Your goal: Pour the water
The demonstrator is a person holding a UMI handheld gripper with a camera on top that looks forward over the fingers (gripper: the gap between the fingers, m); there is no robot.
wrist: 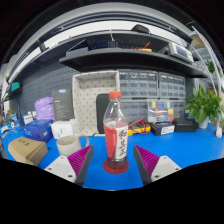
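Gripper [113,163] astride upright red-labelled bottle [115,130]

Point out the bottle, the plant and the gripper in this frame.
bottle [116,135]: gripper view, on its label, standing between the open jaws with gaps either side.
plant [206,105]: gripper view, on its leaves.
gripper [113,159]: gripper view, midway between its fingertips.

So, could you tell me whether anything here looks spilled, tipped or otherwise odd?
Nothing stands out. The bottle stands upright and capped on the blue table, between the open claw fingers, with no spill visible.
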